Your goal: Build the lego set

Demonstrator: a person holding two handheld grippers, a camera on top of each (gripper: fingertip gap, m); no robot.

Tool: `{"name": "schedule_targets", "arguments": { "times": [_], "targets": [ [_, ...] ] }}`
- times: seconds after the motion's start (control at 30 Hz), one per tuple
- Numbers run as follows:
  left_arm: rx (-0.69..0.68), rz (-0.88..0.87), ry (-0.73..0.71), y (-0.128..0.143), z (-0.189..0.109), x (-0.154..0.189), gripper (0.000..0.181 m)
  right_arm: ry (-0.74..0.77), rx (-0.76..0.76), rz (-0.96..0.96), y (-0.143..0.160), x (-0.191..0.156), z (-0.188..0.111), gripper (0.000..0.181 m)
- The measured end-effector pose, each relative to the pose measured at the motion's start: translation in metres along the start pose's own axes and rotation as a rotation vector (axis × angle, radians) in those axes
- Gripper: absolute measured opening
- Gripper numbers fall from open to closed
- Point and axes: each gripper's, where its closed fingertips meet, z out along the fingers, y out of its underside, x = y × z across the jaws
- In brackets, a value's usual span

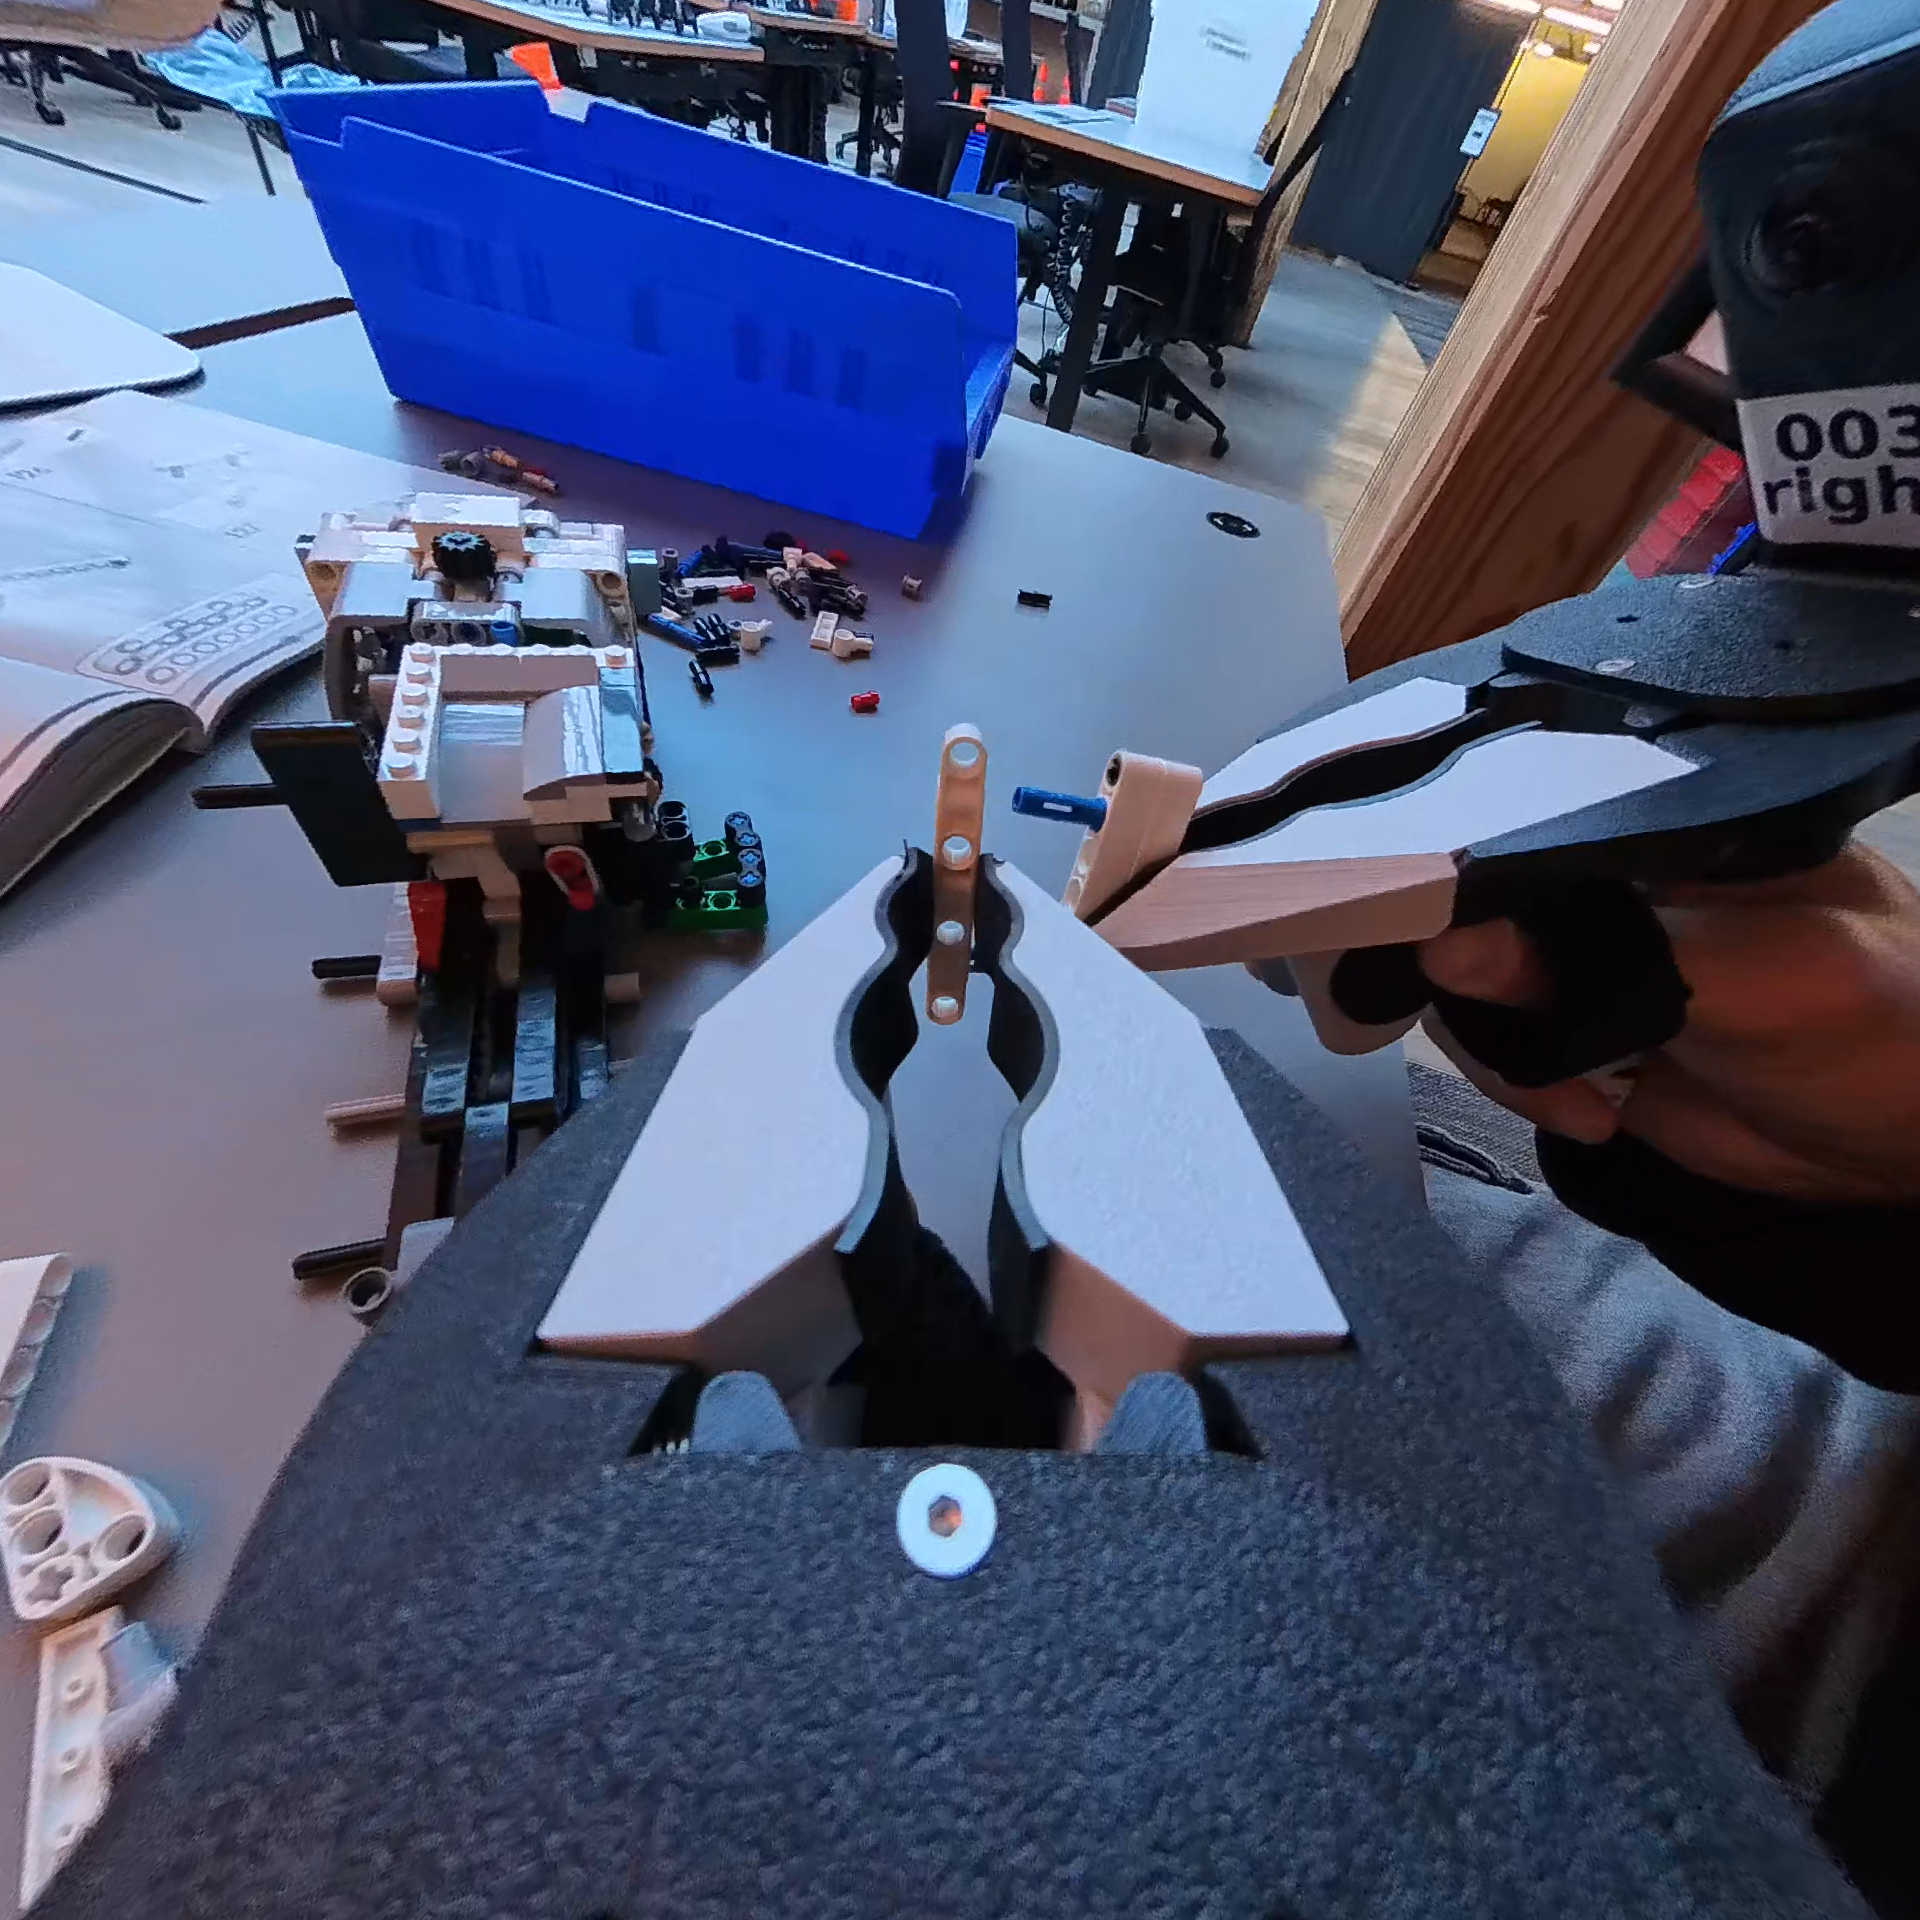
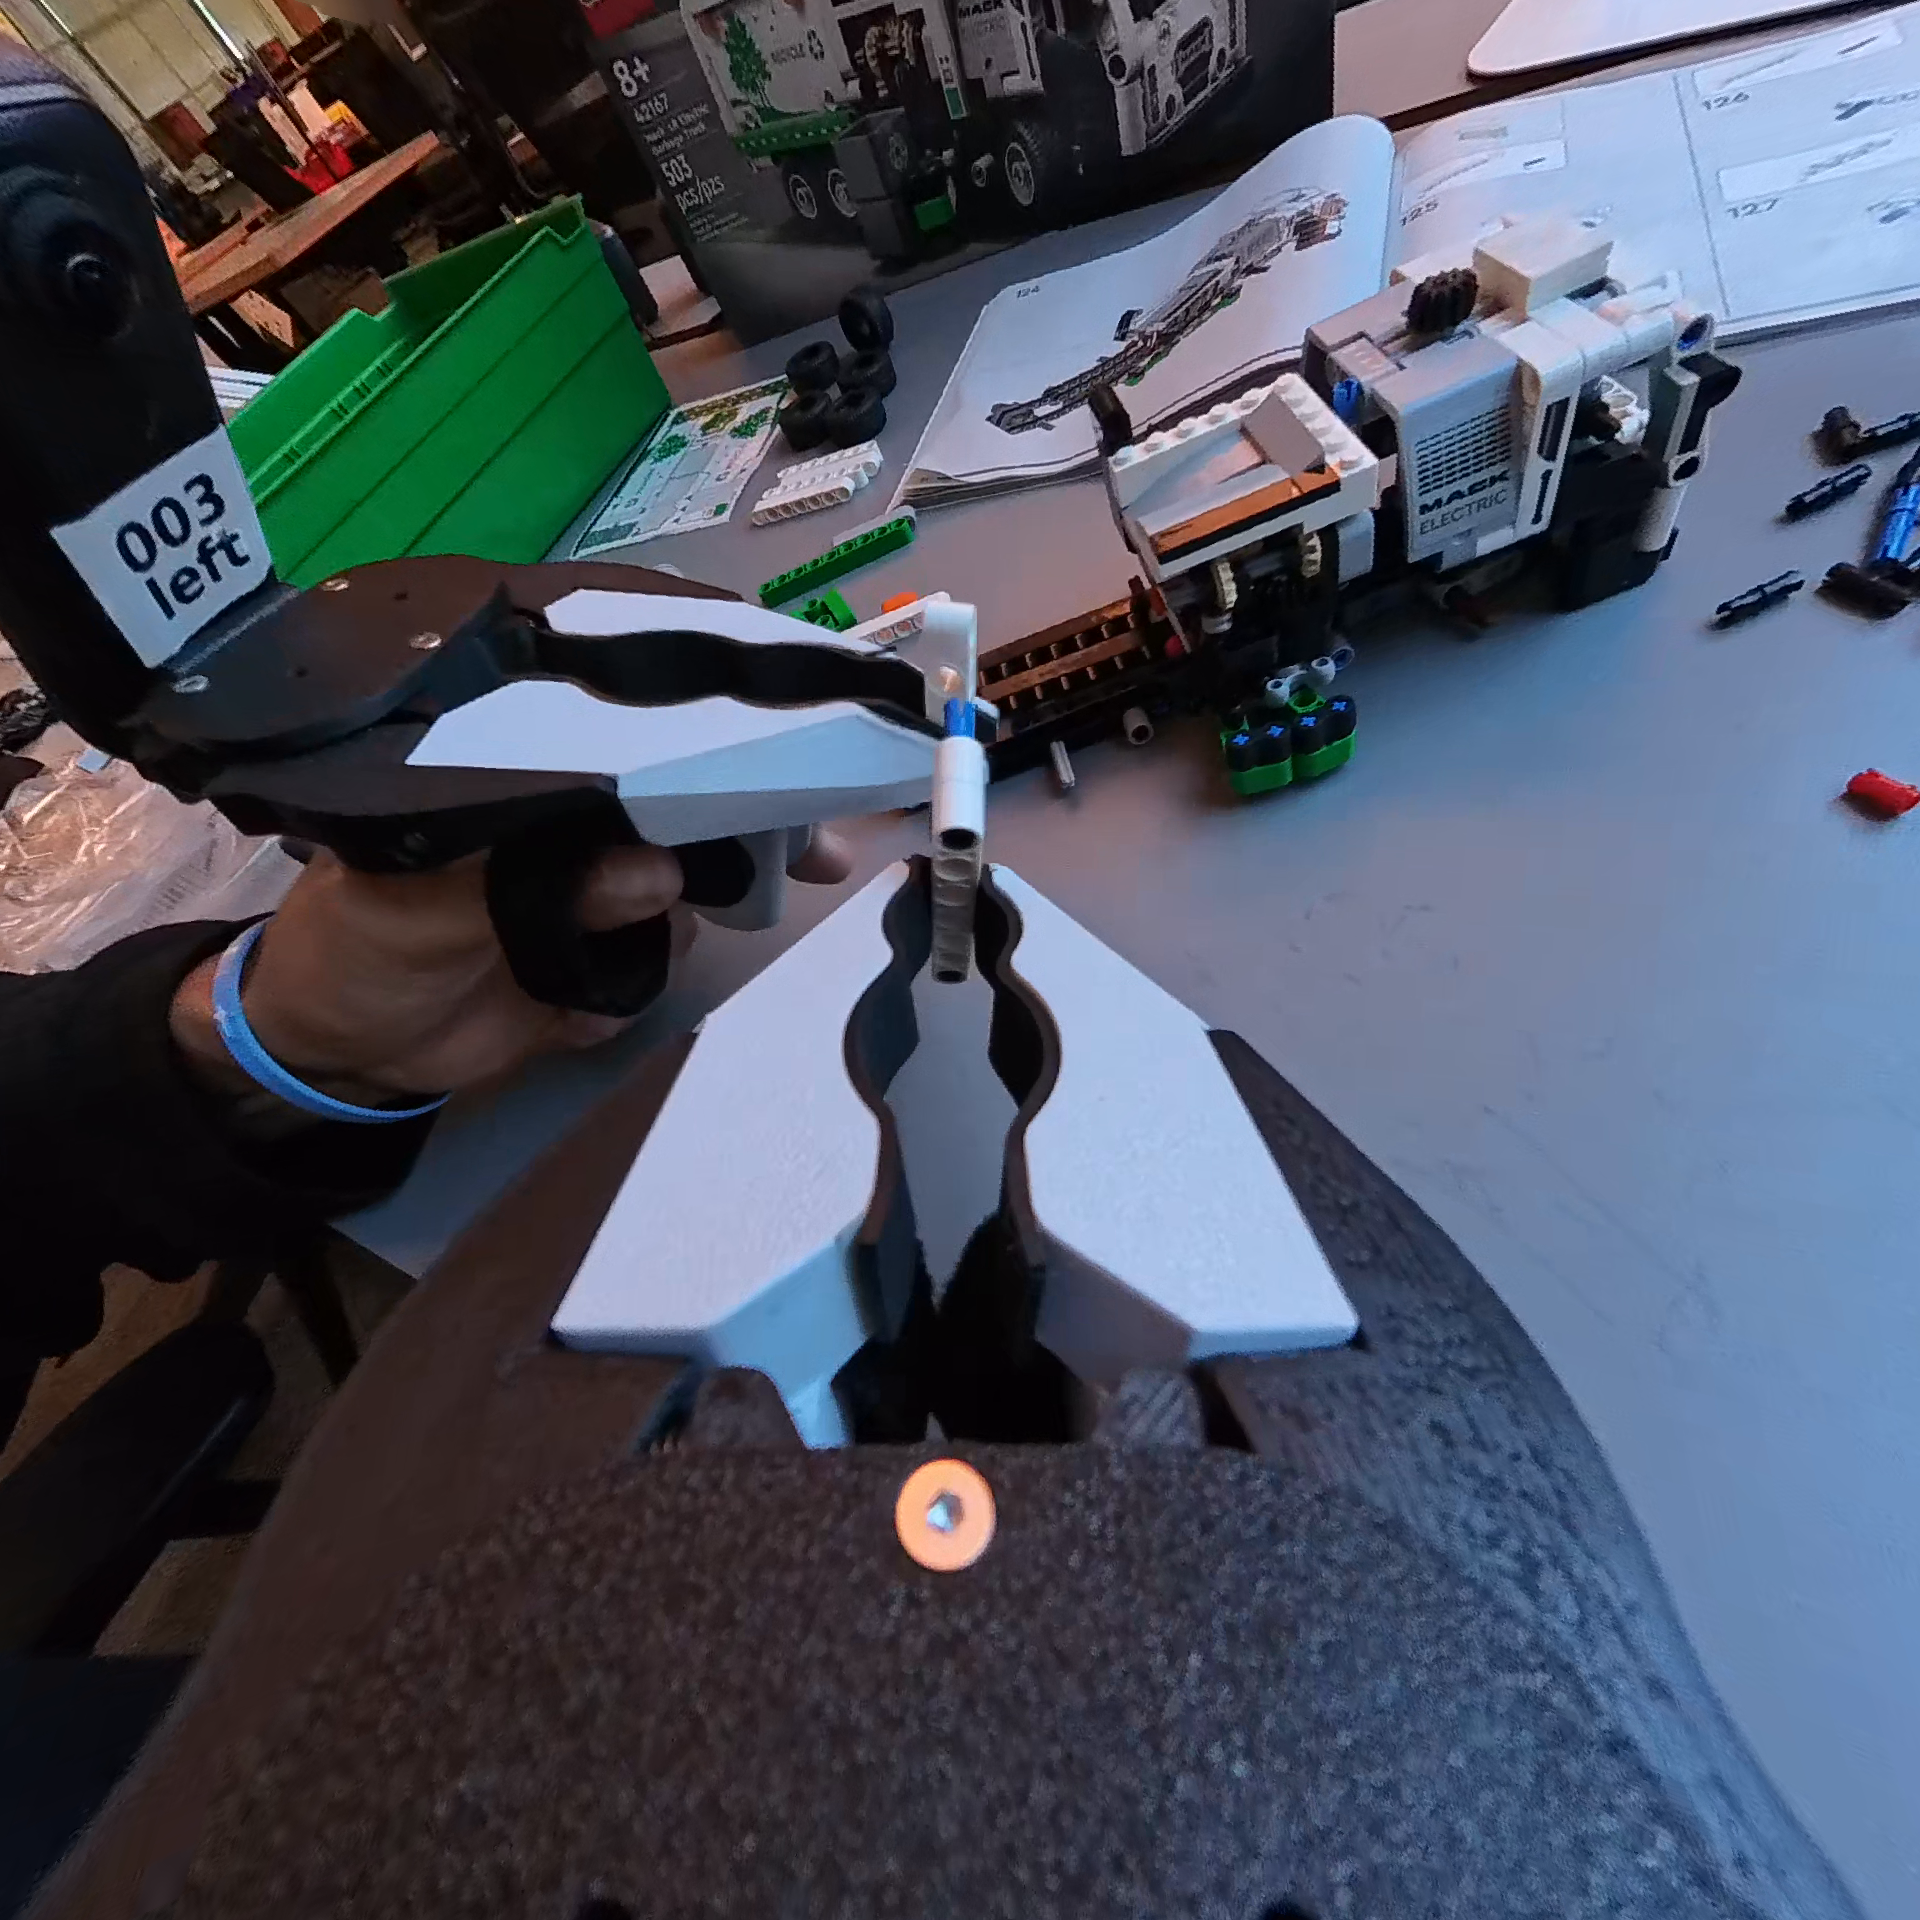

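Closest to the lens is the left gripper [image 1: 951, 868], squeezed down onto a thin white liftarm [image 1: 956, 873] with a row of holes, standing nearly upright with its top end poking out past the tips. Just to its right, the right gripper [image 1: 1127, 868] comes in from the side, clamped on a chunkier white beam [image 1: 1138, 821] that has a blue pin [image 1: 1058, 807] sticking out toward the liftarm. From the right wrist cam the pin looks like it's right at the liftarm, but I honestly can't tell if it's seated in a hole yet.

Scanning the table left to right in the left wrist view: open instruction booklet [image 1: 156, 613] at the far left, then the half-built truck [image 1: 488, 707]. Cab section and a dark chassis are together, with a little green-and-black chunk [image 1: 722, 873] sitting by it. Next a scatter of loose pins and connectors [image 1: 769, 613], with a blue bin [image 1: 665, 312] behind.

Progress-wise I'd call it somewhere mid-build. The tires [image 2: 847, 379] are off in a pile, white beams [image 2: 821, 483] and a green beam [image 2: 831, 566] lie unused near a green bin [image 2: 457, 405], and the set box [image 2: 935, 135] stands at the back. Lots of body left to do, I'd guess.
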Motion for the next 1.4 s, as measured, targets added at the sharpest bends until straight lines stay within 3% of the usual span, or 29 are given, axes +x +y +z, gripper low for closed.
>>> {"name": "schedule_targets", "arguments": {
  "times": [0.6, 0.9, 1.07, 1.17, 1.4],
  "targets": [
    [-0.016, -0.056, -0.013, 0.003, 0.0008, -0.005, 0.007, 0.079, -0.004, -0.125, 0.0008, 0.0002, 0.0053, 0.007],
    [-0.005, -0.012, -0.069, 0.0021, 0.0004, -0.0054, 0.007, 0.111, -0.04, -0.107, -0.0016, -0.0003, 0.0076, 0.007],
    [0.023, -0.012, -0.086, -0.0012, -0.0018, -0.0062, 0.006, 0.018, 0.012, 0.019, -0.0048, -0.0016, 0.0085, 0.007],
    [0.02, -0.022, -0.08, -0.0004, -0.0014, -0.0061, 0.007, 0.034, -0.008, -0.007, -0.0036, -0.0009, 0.0084, 0.007],
    [0.01, 0.156, -0.165, -0.0015, -0.0016, -0.0048, 0.006, 0.046, -0.018, -0.038, -0.0041, -0.001, 0.0057, 0.007]
  ]
}}
